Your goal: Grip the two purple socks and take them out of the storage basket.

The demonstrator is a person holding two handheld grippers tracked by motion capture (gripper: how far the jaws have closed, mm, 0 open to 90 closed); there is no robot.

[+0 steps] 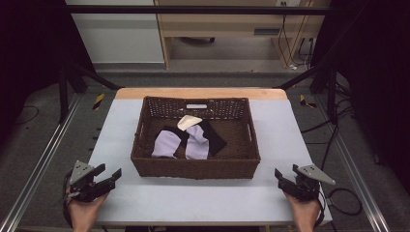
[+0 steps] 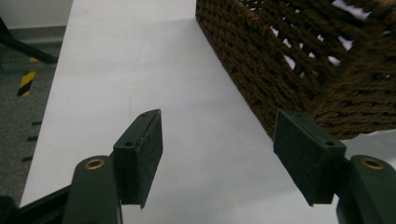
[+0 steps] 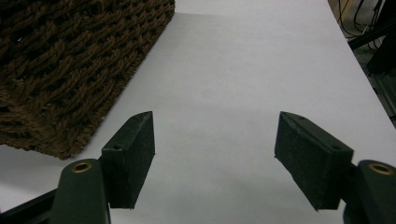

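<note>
A brown woven basket [image 1: 145, 164] stands in the middle of the white table [image 1: 203, 198]. Inside lie two lilac socks [image 1: 166, 144], a black cloth [image 1: 215, 135] and a cream piece [image 1: 187, 122]. My left gripper [image 1: 109, 175] rests near the table's front left corner, open and empty, with the basket's corner [image 2: 299, 60] just ahead on its right. My right gripper [image 1: 286, 177] sits at the front right, open and empty, the basket's corner [image 3: 70, 70] to its left.
Metal rails run along both sides of the table. Cables lie on the floor at the right [image 1: 338, 198]. A wooden desk [image 1: 232, 24] stands beyond the table's far edge. Bare tabletop [image 3: 243, 79] stretches ahead of the right gripper.
</note>
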